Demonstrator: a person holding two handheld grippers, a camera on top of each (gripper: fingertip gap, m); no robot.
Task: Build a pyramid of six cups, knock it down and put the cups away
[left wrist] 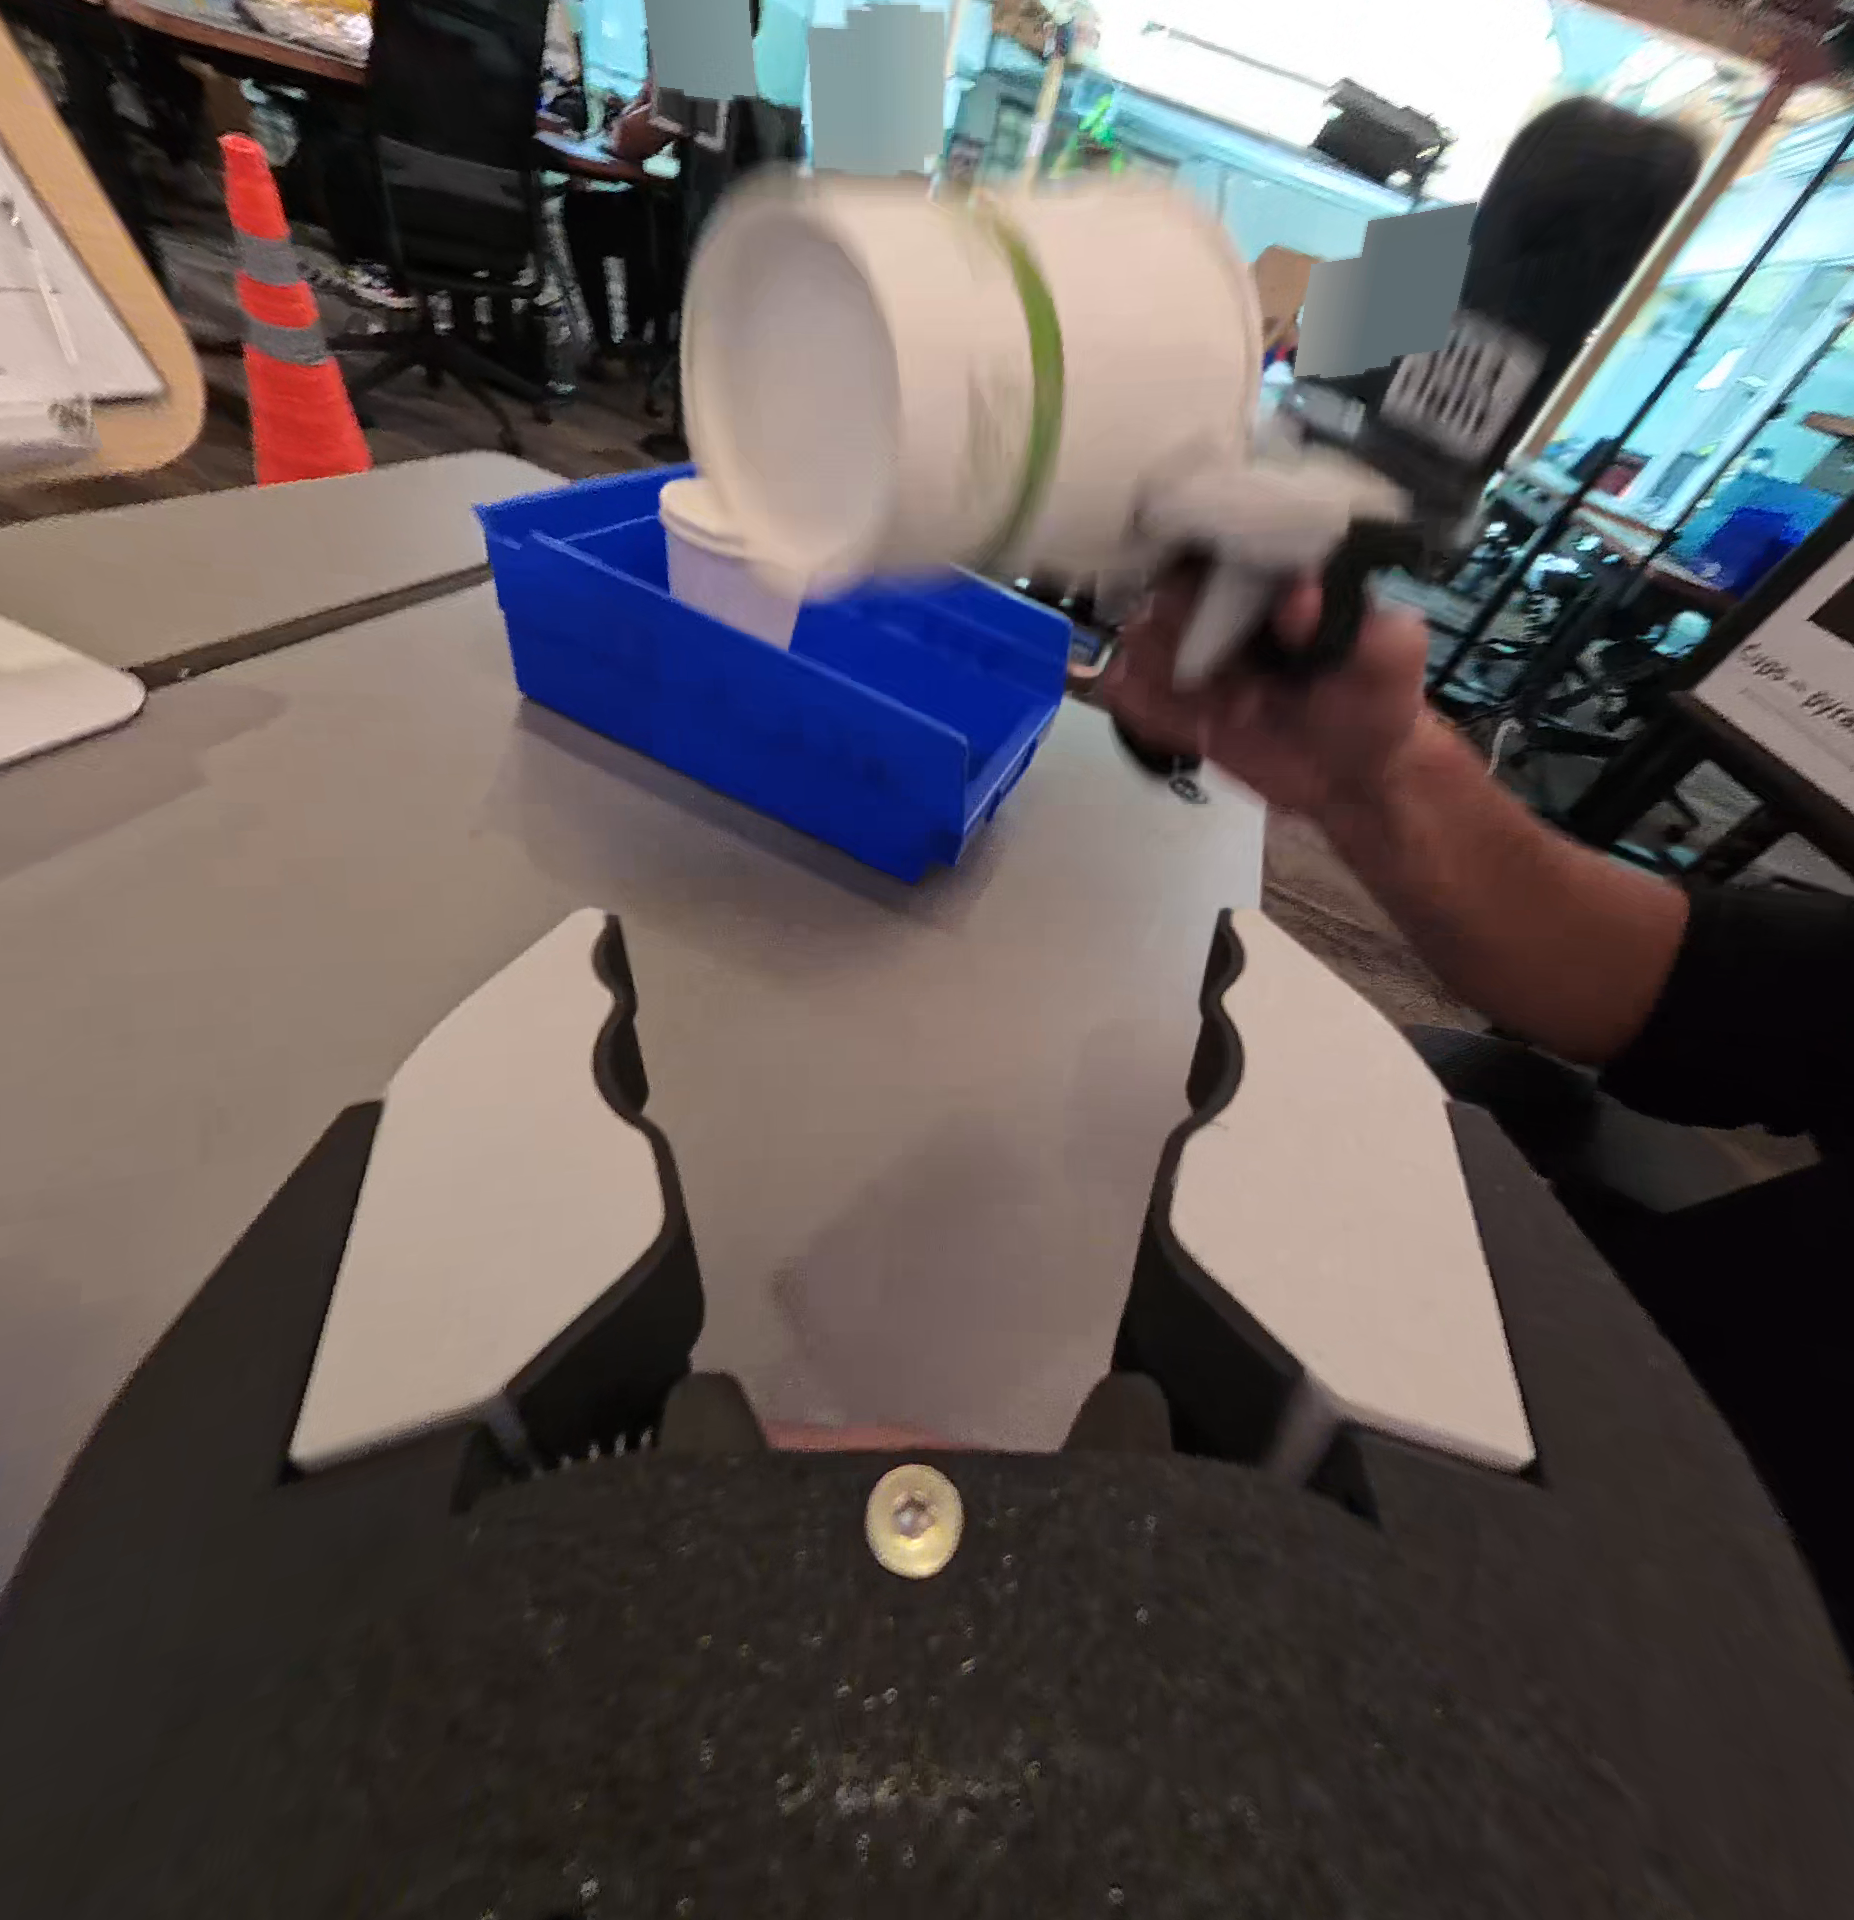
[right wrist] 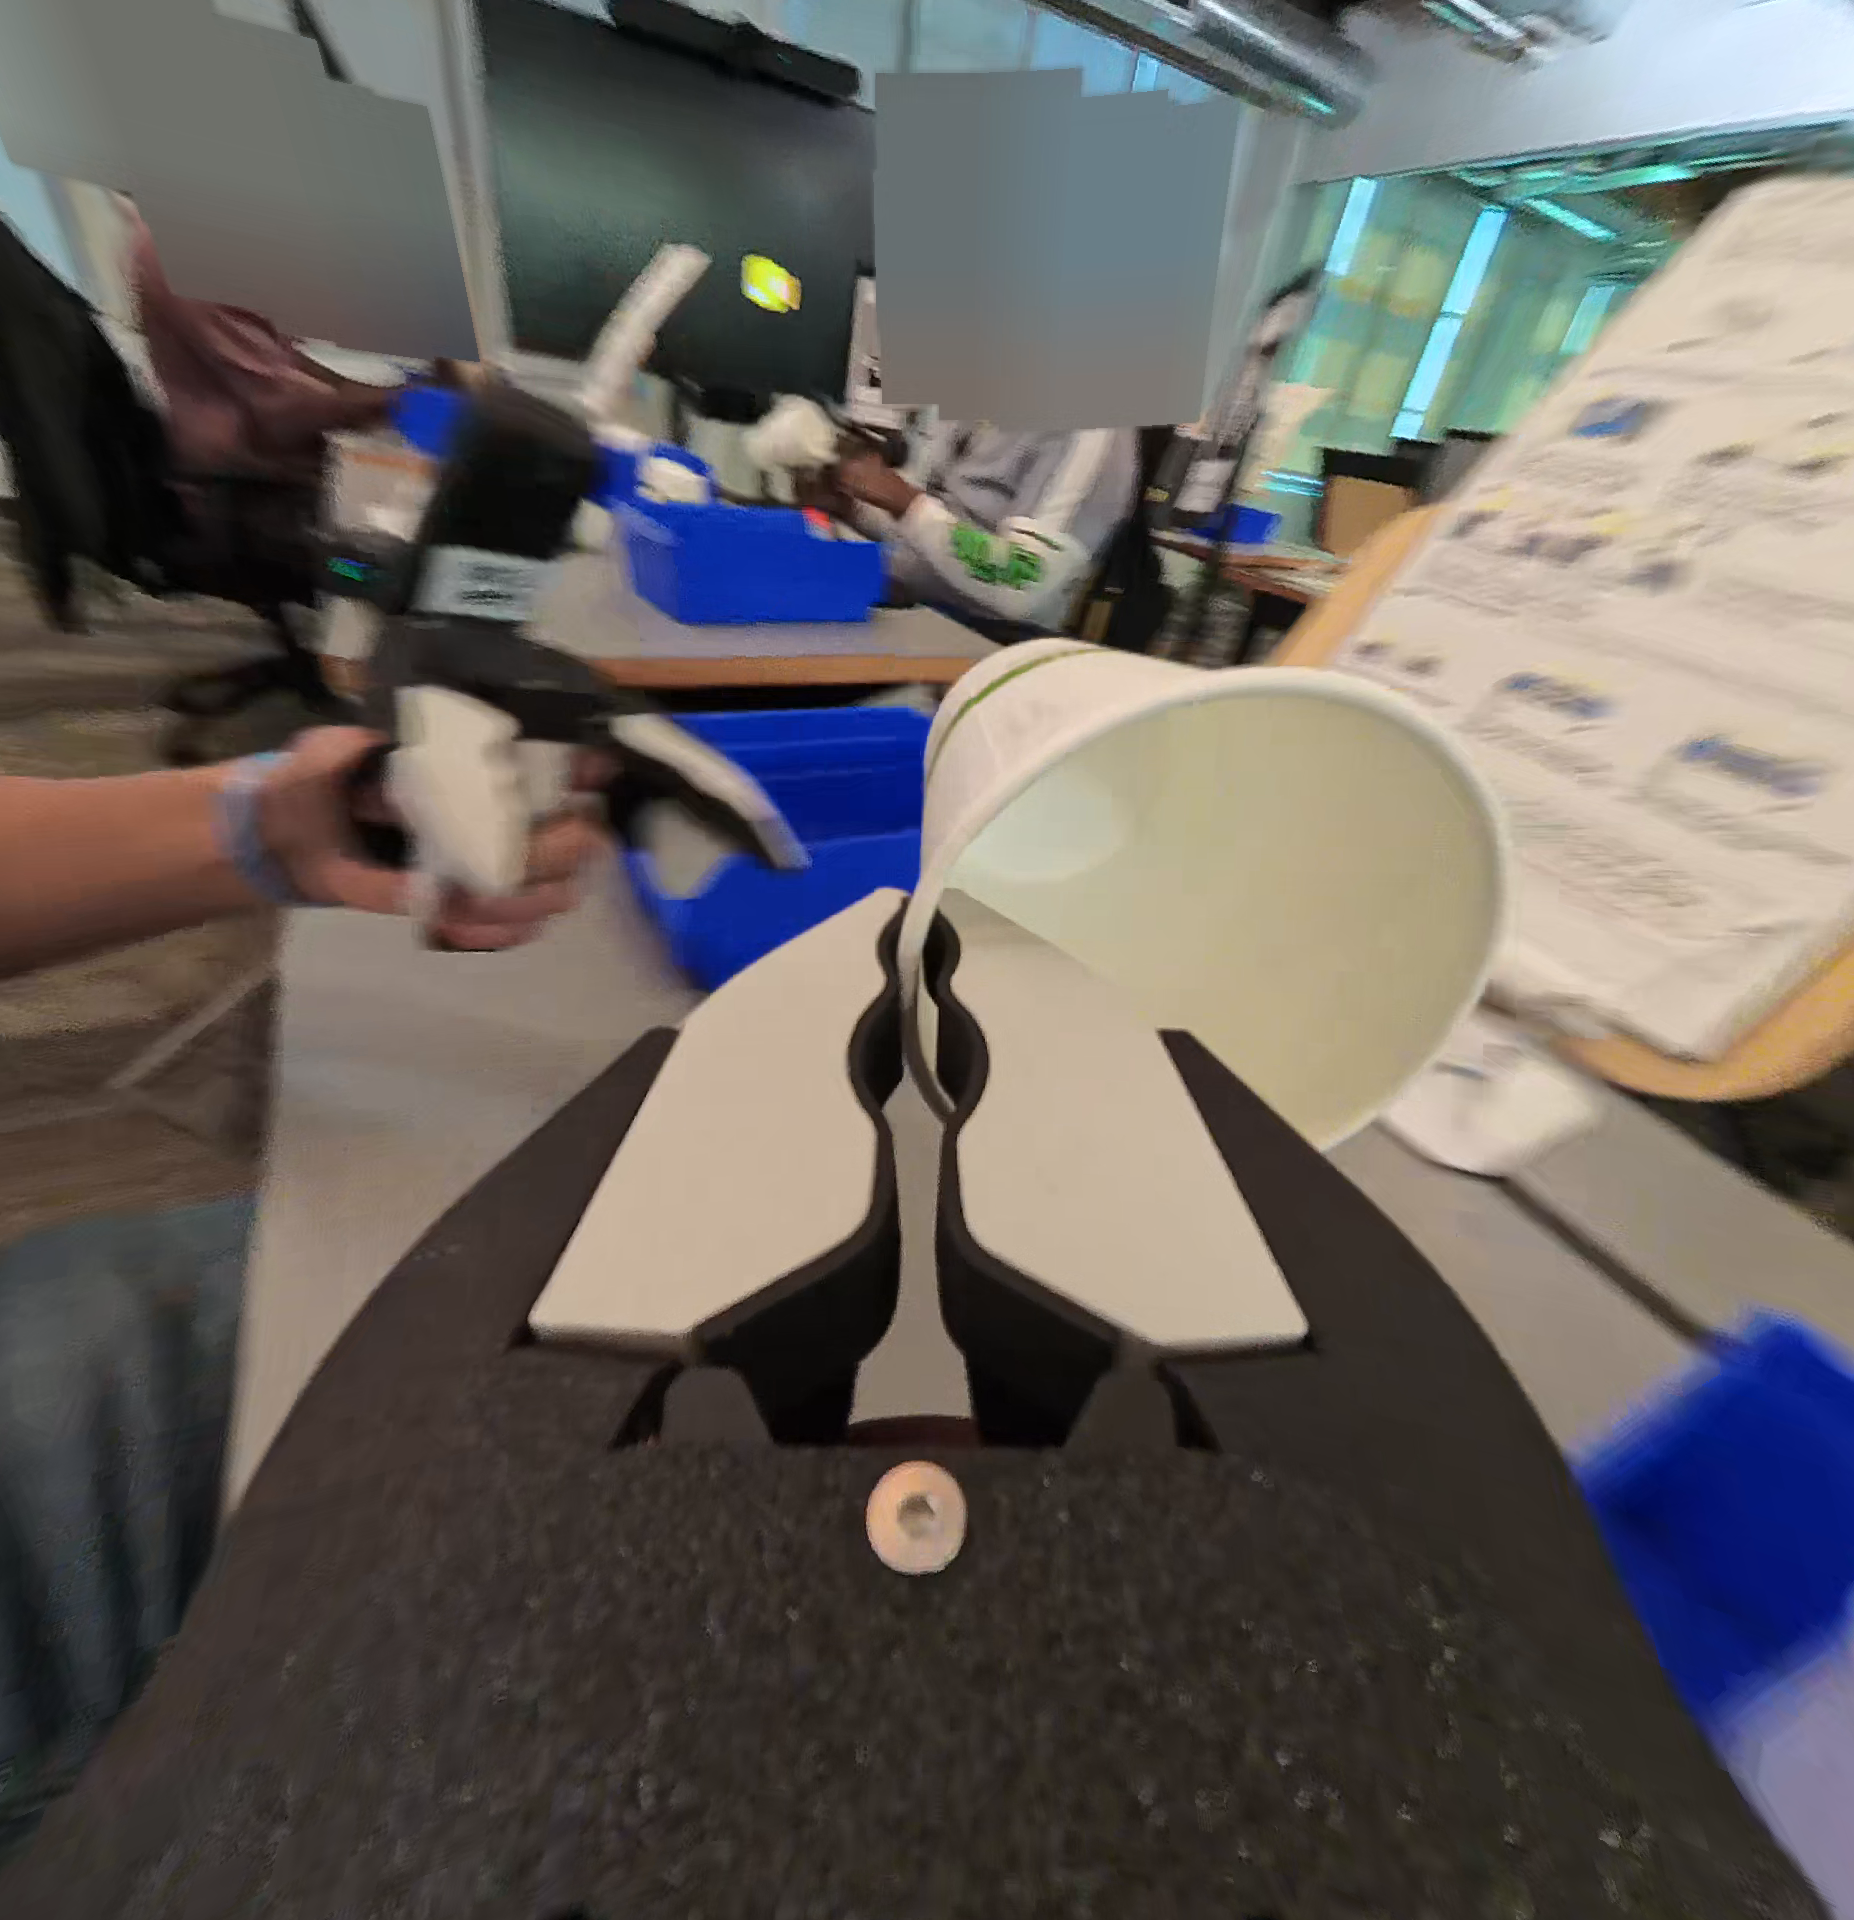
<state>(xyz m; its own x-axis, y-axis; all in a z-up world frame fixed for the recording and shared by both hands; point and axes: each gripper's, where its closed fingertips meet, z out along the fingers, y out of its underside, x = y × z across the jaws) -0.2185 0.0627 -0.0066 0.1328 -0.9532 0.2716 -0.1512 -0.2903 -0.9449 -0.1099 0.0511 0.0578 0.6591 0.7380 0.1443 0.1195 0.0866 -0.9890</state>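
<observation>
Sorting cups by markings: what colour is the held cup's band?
Green, on the white cup; clearest in the left wrist view.

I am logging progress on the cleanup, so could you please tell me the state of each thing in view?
Left gripper: open, empty, above the table.
Right gripper: shut on the cup's rim.
Held cup: tipped on its side, in the air near the bin.
Blue bin: on the table, holding cups.
Cups in bin: standing upside down.
</observation>
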